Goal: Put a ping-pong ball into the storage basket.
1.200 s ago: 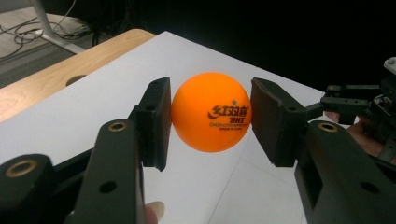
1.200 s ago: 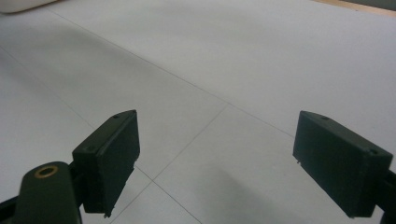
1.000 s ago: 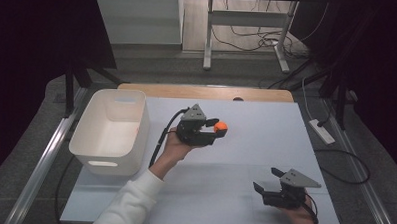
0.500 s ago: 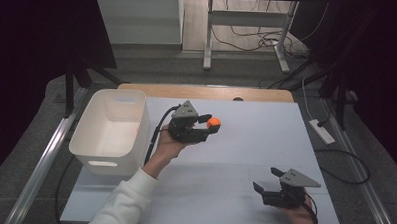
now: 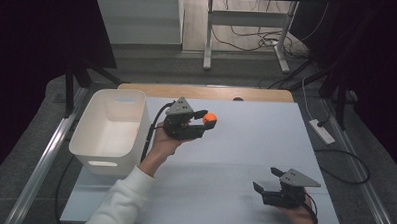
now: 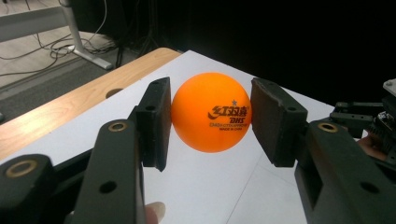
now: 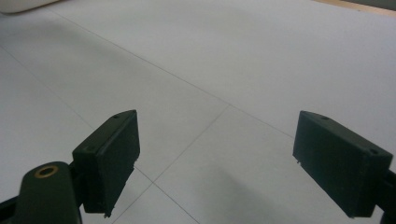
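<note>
An orange ping-pong ball (image 5: pixel 209 119) with black print is clamped between the pads of my left gripper (image 5: pixel 206 120), held above the white table top (image 5: pixel 245 143) near its middle. The left gripper view shows the ball (image 6: pixel 211 112) up close, both black pads pressing its sides, left gripper (image 6: pixel 210 116) shut on it. A white bin (image 5: pixel 112 130) stands at the table's left, just left of that hand. My right gripper (image 5: pixel 265 180) rests low at the front right, jaws wide apart; in the right gripper view the right gripper (image 7: pixel 217 156) has only bare table between its pads.
A wooden strip (image 5: pixel 207 92) runs along the table's far edge. A white power strip (image 5: pixel 322 131) and cables lie on the floor to the right. Metal rails flank the table. The other hand's gripper (image 6: pixel 369 121) shows at the right edge of the left gripper view.
My left gripper has carried the orange ball leftward and a little up, closer to the white bin. The right gripper has stayed put.
</note>
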A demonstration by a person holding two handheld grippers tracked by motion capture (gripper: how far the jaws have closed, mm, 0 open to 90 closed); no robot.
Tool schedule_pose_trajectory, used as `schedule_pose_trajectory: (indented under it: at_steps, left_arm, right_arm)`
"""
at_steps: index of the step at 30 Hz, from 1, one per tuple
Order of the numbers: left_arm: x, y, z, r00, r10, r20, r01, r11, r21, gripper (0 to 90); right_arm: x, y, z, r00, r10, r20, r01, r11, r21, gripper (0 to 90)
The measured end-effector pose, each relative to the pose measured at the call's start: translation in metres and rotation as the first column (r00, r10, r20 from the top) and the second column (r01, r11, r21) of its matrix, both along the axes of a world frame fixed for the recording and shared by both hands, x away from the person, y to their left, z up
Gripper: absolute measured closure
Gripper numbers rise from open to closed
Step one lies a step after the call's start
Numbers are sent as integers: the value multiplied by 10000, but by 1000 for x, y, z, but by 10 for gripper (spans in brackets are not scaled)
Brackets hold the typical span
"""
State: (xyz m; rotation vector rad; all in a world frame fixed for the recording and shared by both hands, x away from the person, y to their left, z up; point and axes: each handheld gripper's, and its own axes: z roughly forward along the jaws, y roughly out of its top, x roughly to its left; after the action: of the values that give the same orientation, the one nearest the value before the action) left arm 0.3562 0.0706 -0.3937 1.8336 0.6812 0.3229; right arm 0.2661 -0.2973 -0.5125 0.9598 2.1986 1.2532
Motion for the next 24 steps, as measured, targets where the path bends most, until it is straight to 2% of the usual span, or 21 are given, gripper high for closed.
schedule_pose_trajectory:
  at_steps: [24]
  left_arm:
    - [-4,25,17,9971,666,366,-659,9976,-218,507]
  right_arm:
    - [0,1,0,10000,11,3,-11,10000,-8,149]
